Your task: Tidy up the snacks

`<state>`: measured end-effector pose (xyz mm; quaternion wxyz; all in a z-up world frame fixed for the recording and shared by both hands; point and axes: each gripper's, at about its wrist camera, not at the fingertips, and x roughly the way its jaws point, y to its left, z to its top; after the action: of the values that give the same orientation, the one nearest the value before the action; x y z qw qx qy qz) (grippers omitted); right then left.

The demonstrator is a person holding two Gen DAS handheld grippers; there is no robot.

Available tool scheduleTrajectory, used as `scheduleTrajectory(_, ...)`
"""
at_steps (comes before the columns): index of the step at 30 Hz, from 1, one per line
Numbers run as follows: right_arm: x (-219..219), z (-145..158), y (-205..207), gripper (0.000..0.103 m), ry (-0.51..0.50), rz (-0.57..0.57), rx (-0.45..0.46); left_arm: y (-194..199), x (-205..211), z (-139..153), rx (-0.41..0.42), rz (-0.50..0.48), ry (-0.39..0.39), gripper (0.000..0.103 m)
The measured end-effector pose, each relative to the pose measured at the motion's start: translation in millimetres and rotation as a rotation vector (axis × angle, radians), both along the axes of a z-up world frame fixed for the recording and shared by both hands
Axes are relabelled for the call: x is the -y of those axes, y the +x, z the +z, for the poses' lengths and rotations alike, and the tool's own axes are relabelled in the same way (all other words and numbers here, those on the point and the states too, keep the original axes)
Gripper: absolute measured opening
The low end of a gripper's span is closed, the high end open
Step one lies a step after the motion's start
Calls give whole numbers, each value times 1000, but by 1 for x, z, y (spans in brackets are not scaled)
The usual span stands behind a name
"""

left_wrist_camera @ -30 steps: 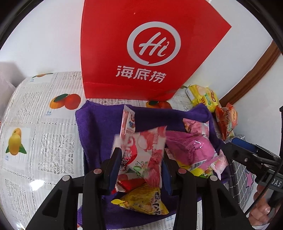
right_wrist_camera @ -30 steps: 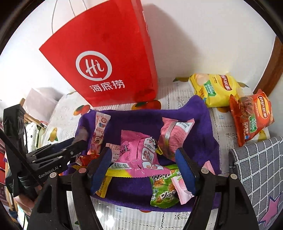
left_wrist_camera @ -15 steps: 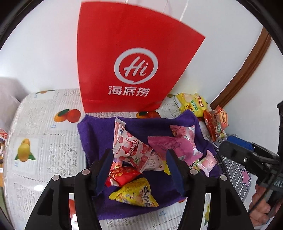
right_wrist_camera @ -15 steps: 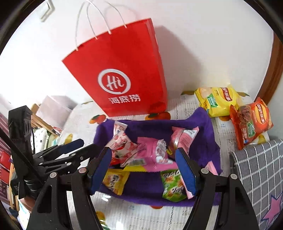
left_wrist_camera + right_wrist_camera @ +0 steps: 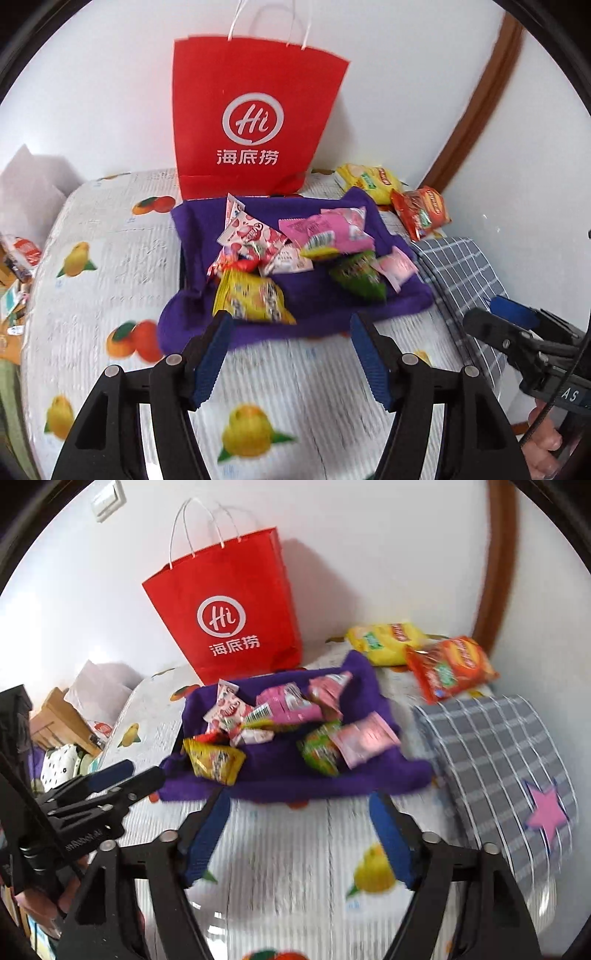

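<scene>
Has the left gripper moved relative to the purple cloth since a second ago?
Yes. The left gripper has pulled back from the purple cloth, empty, jaws opening.

Ahead of the gripper stands a plain white wall [image 5: 92,92], evenly lit. A brown wooden door frame [image 5: 476,110] curves up on the right. A light switch [image 5: 107,500] sits high on the left. Below the gripper spreads a tablecloth [image 5: 110,236] printed with fruit – oranges and yellow ones. To the right lies a grey checked cloth [image 5: 495,746] with a pink star; far left, a wooden shelf [image 5: 55,720].
</scene>
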<state>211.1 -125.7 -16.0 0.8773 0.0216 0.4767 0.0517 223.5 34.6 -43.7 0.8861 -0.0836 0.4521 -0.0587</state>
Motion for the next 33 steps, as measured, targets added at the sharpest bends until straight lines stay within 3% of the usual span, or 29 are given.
scheduleTrajectory(5,5,8,-73,93,-12,-28,41,-62,7,20,73,3,9,88)
scheduleTrajectory(11,3,16,-145,94,-108,-78,96,-129,24,35,128,-23,56,90)
scheduleTrajectory(19,8,36,-226,94,-101,-137,152,-210,31,52,194,-8,75,90)
scheduleTrajectory(25,-2,59,-256,94,-103,-133,209,-248,23,68,232,25,64,90)
scheduleTrajectory(33,-1,70,-276,95,-96,-137,253,-265,19,86,287,61,112,90)
